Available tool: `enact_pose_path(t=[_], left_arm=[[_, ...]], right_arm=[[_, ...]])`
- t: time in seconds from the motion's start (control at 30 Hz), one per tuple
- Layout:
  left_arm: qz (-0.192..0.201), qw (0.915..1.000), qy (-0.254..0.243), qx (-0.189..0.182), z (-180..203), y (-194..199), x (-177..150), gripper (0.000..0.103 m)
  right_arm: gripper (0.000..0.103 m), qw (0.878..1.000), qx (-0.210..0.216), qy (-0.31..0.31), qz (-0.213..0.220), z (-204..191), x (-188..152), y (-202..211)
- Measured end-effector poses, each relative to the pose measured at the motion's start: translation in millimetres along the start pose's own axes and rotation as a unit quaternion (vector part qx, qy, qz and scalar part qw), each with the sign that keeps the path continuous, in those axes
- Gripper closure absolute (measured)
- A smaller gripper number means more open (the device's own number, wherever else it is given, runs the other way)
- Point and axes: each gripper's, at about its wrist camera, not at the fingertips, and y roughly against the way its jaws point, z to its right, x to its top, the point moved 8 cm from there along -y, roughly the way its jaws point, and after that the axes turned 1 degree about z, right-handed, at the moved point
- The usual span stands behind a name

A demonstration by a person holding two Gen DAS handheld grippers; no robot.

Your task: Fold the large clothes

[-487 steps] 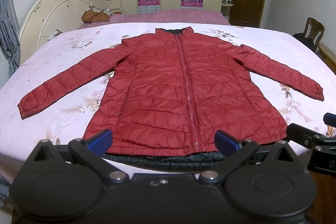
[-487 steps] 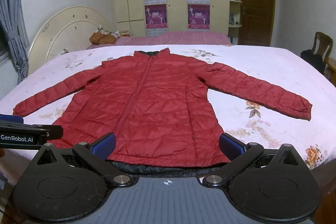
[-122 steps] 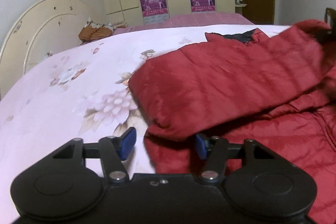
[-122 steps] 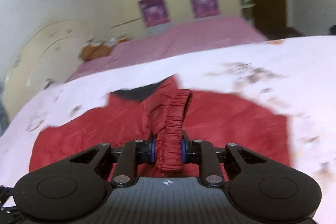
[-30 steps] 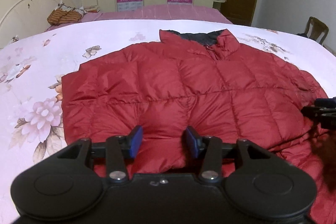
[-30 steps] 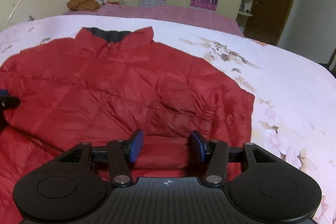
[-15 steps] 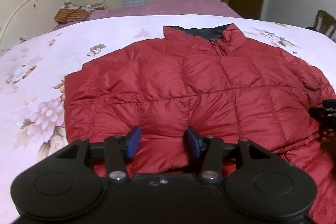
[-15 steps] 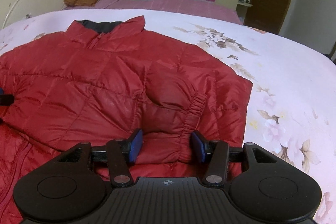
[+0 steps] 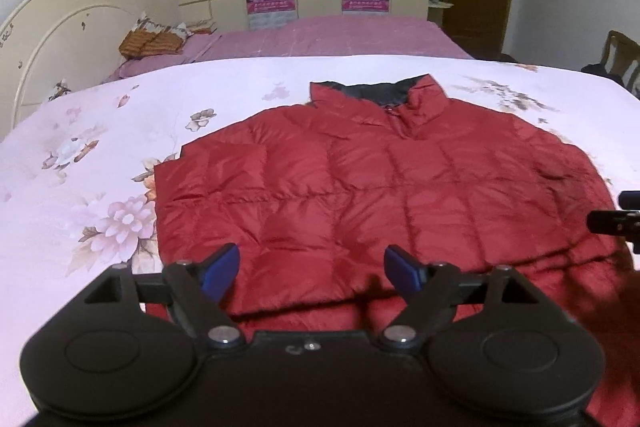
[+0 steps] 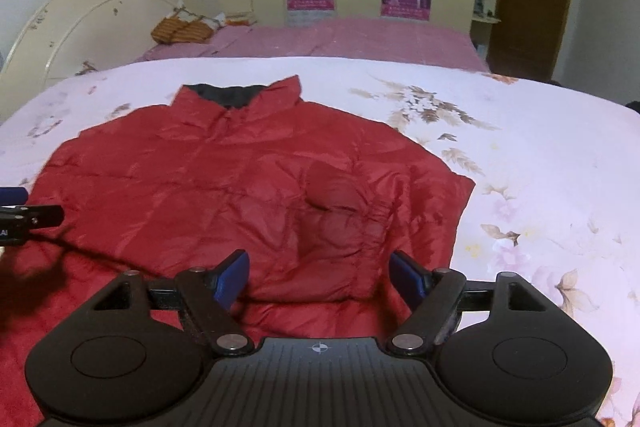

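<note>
A red quilted down jacket [image 9: 360, 187] lies on the pink floral bed, collar with dark lining at the far end. Both sleeves are folded across its chest, and the right sleeve's elastic cuff [image 10: 372, 223] lies on top. My left gripper [image 9: 312, 273] is open and empty, above the jacket's lower left part. My right gripper [image 10: 320, 277] is open and empty, above the folded sleeve at the jacket's right side. The jacket also shows in the right wrist view [image 10: 224, 195]. Each gripper's tip appears at the edge of the other's view.
The pink floral bedspread [image 9: 92, 163] spreads wide around the jacket. A cream headboard [image 9: 60, 39] stands at the left. A second bed [image 9: 320, 35] with a folded orange blanket [image 9: 152, 41] lies behind. A wooden chair [image 9: 620, 55] and a door are at the right.
Both grippers' jaws have spread wide from a narrower gap and pulled back and up a little from the jacket. The jacket lies still with the sleeves folded in.
</note>
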Motion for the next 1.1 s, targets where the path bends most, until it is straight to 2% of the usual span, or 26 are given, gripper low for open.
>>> enact_pose_path(t=[0.3,0.77,1.1], left_arm=[[-0.004,0.9995,-0.013,-0.030,7,41,-31,0.023],[-0.021,0.9985,-0.009,-0.049,-20,97,-113,0.022],[-0.020,0.9987,-0.003,-0.048,-36,129,-146,0.021]], right_arm=[[0.027,1.000,0.008,-0.007,0.004,-21,-32,40],[0.027,0.999,-0.040,-0.012,-0.023,-45,-119,114],[0.027,0.997,-0.072,-0.022,-0.031,-40,-164,152]])
